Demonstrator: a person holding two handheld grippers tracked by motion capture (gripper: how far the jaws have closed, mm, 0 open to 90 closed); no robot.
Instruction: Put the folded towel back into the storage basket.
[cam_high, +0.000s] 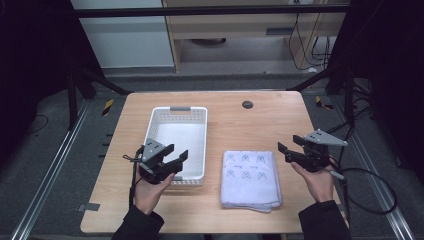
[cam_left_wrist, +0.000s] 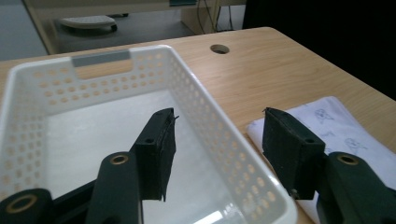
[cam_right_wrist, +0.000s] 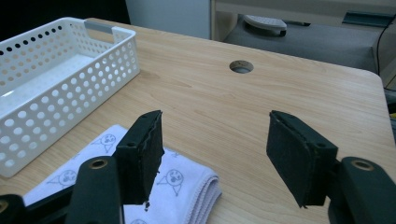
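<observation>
Two grippers wide apart, nothing held; folded white printed cloth (cam_high: 250, 179) lies on wooden table (cam_high: 260, 125) beside empty white perforated plastic basket (cam_high: 197, 116).
Prob. next: cloth into basket, so pinch folded edges w/ both, lift level. Left gripper (cam_high: 170, 158) hovers over basket's near end, right gripper (cam_high: 290, 151) just right of cloth.

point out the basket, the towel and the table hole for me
basket (cam_high: 199, 111): high view, far right corner of its rim.
towel (cam_high: 250, 175): high view, middle of the folded top.
table hole (cam_high: 247, 104): high view, its centre.
</observation>
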